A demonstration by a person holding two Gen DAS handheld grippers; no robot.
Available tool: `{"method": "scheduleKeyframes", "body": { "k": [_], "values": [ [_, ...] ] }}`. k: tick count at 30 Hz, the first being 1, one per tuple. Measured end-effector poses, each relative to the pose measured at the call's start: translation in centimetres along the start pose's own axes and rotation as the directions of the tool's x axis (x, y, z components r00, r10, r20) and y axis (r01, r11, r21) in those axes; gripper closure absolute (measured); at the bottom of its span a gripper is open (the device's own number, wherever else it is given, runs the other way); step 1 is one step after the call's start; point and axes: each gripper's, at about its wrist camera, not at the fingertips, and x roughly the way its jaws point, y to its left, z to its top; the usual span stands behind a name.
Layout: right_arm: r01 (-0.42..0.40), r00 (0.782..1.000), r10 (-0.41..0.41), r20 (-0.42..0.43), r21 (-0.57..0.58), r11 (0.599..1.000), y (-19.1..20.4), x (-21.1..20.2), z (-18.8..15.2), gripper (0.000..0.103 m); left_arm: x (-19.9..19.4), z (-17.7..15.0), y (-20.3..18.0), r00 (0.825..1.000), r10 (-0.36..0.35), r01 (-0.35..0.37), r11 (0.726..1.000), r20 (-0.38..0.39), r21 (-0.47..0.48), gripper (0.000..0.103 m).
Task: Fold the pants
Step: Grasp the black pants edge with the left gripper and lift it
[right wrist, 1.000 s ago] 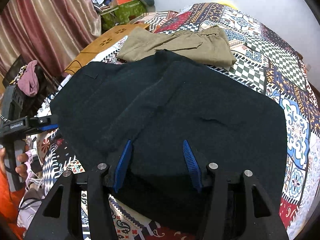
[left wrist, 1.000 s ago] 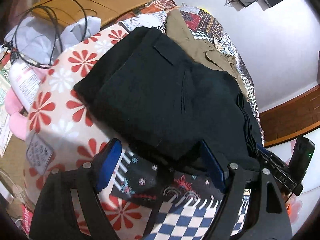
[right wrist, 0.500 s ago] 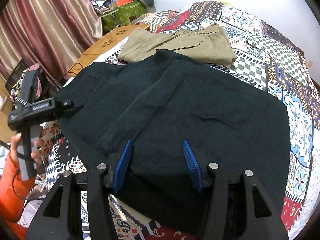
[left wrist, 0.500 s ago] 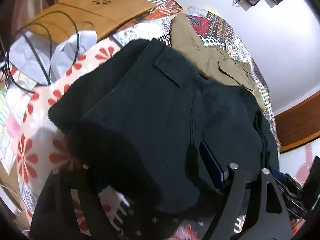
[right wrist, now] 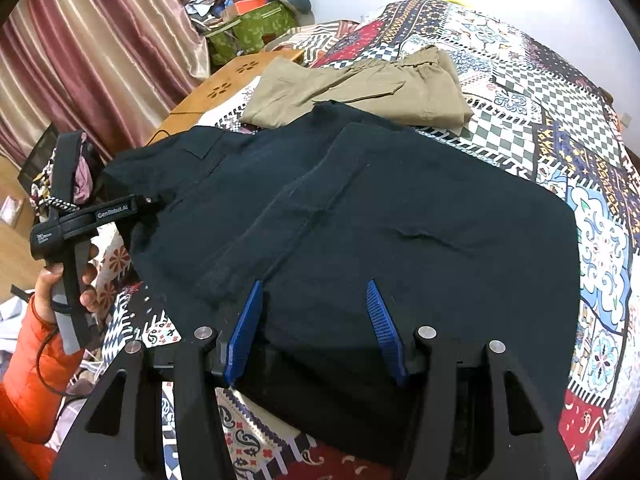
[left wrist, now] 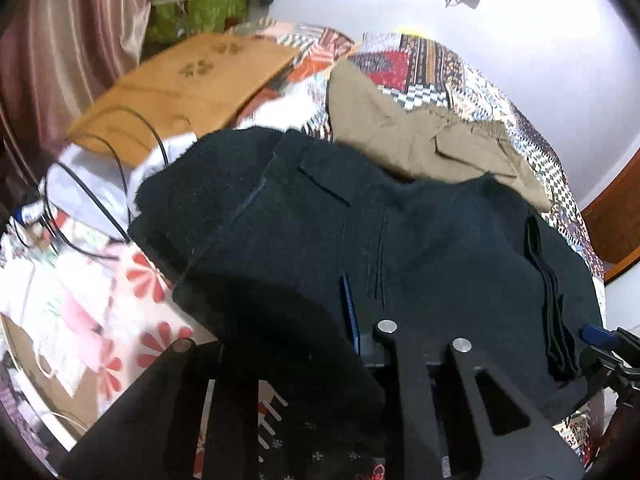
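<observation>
- The black pants (right wrist: 360,216) lie spread over a bed, partly doubled over, their far edge lapping the folded khaki pants (right wrist: 360,88) behind them.
- The left gripper (left wrist: 320,320) has just been closing, and its fingers are now pinched on the near-left edge of the black cloth, which bunches up over them.
- The right gripper (right wrist: 316,320) has its fingers apart, with the near hem of the black pants lying between them; whether the pads press the cloth I cannot tell.
- Risk: the left pinch may hold only the top layer, so a lift would peel the layers apart and spoil the fold.
- Risk: carrying the cloth towards the far side could drag or ruck up the khaki pants, since the two garments overlap.
- Risk: with the right fingers not clamped, the hem may slide and the fold end up skewed.
- The bed wears a patchwork quilt (right wrist: 560,128); a wooden board (left wrist: 180,88) and a loose black cable (left wrist: 100,200) lie at its left edge.
- Striped curtains (right wrist: 100,48) hang to the left, by a white wall.
</observation>
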Motion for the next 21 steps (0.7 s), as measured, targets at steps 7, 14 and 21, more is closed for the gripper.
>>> {"method": "scheduleKeyframes", "body": {
  "k": [7,14,21],
  "values": [
    [0.020,0.998,-0.023,0.066,0.036,0.999,-1.7,-2.7,0.1,0.053,-3.3,1.0,-2.4,0.994,0.044,-0.055,0.993,0.103,0.105,0.086],
    [0.067,0.990,-0.077,0.122,0.078,0.995,-4.1,-5.1,-0.3,0.052,-7.8,2.4,-6.2,0.976,0.012,-0.059,0.976,0.219,0.208,0.087],
    [0.108,0.984,-0.125,0.126,0.133,0.985,-6.6,-6.3,-2.5,0.052,-10.9,3.4,-11.4,0.956,-0.061,-0.035,0.948,0.288,0.315,0.088]
  ]
}}
